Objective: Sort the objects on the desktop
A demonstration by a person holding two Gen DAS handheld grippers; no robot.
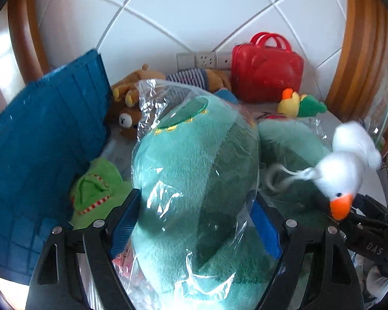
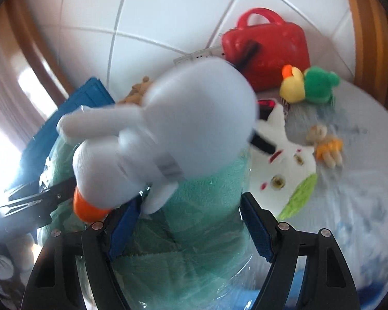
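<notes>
A: How are the left tongs (image 1: pixel 194 222) built?
B: Black skeletal arms with slotted cut-outs, round silver screws at the pivots, and ribbed blue pads (image 1: pixel 124 222) on the inner faces.
A: And the right tongs (image 2: pixel 191 227)?
B: The same. In the left wrist view their black side carries pale lettering, "DAS".
</notes>
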